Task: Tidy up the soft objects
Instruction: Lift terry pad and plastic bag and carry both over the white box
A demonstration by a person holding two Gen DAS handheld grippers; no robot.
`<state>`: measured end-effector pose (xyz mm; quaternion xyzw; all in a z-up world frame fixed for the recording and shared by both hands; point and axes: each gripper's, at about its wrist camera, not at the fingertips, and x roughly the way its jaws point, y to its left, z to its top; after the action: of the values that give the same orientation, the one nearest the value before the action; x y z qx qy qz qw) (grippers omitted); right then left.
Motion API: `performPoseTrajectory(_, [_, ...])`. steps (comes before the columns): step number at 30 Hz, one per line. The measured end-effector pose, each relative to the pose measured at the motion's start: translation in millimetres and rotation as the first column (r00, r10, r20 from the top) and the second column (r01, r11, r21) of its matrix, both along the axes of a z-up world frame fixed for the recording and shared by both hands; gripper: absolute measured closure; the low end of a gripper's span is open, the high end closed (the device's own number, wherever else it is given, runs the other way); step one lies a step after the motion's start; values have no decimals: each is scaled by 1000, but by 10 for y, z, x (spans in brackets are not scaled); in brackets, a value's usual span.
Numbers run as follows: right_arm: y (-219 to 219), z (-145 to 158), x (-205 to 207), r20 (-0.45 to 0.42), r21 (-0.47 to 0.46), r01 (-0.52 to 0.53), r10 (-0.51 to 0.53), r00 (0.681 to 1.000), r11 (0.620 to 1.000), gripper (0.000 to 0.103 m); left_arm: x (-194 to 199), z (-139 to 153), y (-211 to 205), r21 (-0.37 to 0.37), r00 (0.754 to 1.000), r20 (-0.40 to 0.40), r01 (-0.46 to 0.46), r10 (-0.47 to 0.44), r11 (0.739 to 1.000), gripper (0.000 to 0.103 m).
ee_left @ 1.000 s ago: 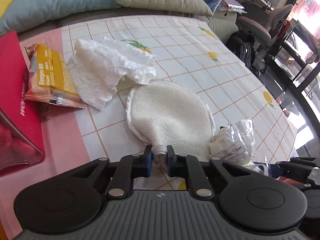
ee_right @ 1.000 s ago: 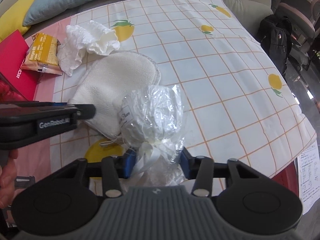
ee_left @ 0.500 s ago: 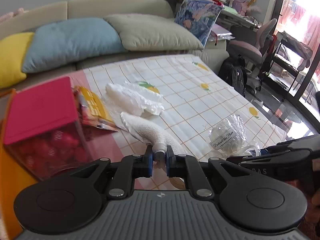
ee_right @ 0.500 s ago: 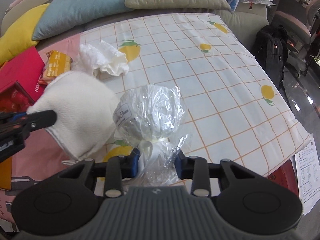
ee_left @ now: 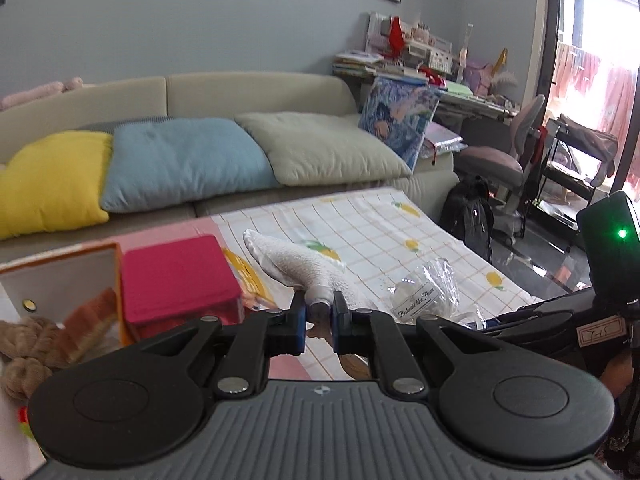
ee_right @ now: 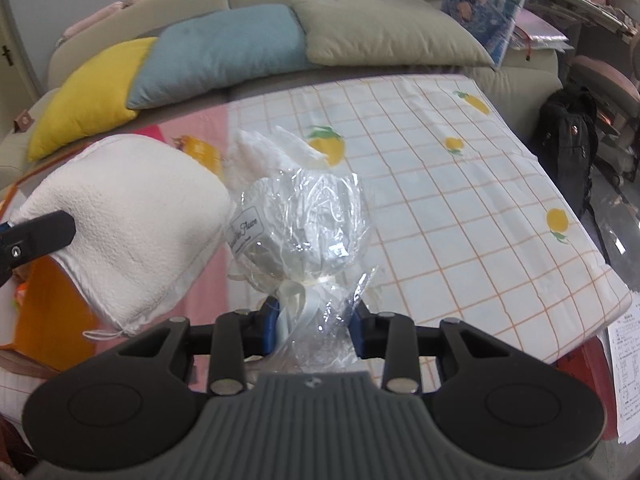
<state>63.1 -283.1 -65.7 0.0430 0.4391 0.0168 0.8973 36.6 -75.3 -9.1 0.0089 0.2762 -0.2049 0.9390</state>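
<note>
The white cloth (ee_left: pixel 298 266) is clamped at its narrow edge in the left hand-held gripper (ee_left: pixel 319 316) and hangs clear of the checked sheet (ee_left: pixel 384 232), the thin hem giving the nearly closed jaws a firm purchase. The wrapped bundle (ee_right: pixel 304 224), white material in clear crinkled film, is gripped at its ribbon-tied neck by the right hand-held gripper (ee_right: pixel 314 322), also off the sheet; the neck is the narrowest, firmest part. A second white cloth (ee_right: pixel 276 150) and a yellow packet (ee_right: pixel 200 150) lie on the sheet beyond. A red box (ee_left: pixel 178 276) and an orange-rimmed container (ee_left: pixel 60 276) stand to the left, judged the likely destination. Cushions (ee_left: pixel 188 160) line the sofa behind.
</note>
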Motion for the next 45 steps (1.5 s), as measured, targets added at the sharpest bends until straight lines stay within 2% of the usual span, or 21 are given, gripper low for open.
performPoseTrajectory(10, [399, 326, -30, 63, 79, -94, 90, 994, 992, 69, -210, 255, 435, 26, 993, 91, -79, 77, 996, 90])
performPoseTrajectory(19, [980, 578, 116, 108, 164, -209, 193, 975, 964, 69, -246, 406, 951, 74, 974, 148, -183, 171, 980, 90])
performPoseTrajectory(25, [1415, 740, 212, 142, 198, -305, 281, 949, 932, 69, -195, 407, 1243, 155, 966, 175, -219, 191, 963, 90])
performPoseTrajectory(29, [1664, 795, 298, 156, 204, -352, 325, 933, 913, 69, -146, 399, 1432, 224, 956, 198, -260, 217, 939, 90])
performPoseTrajectory(33, [1857, 792, 436, 138, 245, -365, 341, 930, 898, 69, -98, 381, 1665, 269, 945, 198, -308, 261, 912, 90])
performPoseTrajectory(38, [2100, 691, 647, 84, 302, -371, 363, 928, 878, 69, -38, 264, 1829, 314, 950, 157, -309, 271, 898, 90])
performPoseTrajectory(43, [2389, 496, 797, 19, 269, -406, 417, 909, 873, 69, 62, 64, 1887, 328, 958, 85, -287, 275, 900, 90])
performPoseTrajectory(45, [2509, 409, 863, 7, 221, -420, 430, 903, 880, 69, 107, -19, 1915, 331, 960, 58, -279, 275, 902, 90])
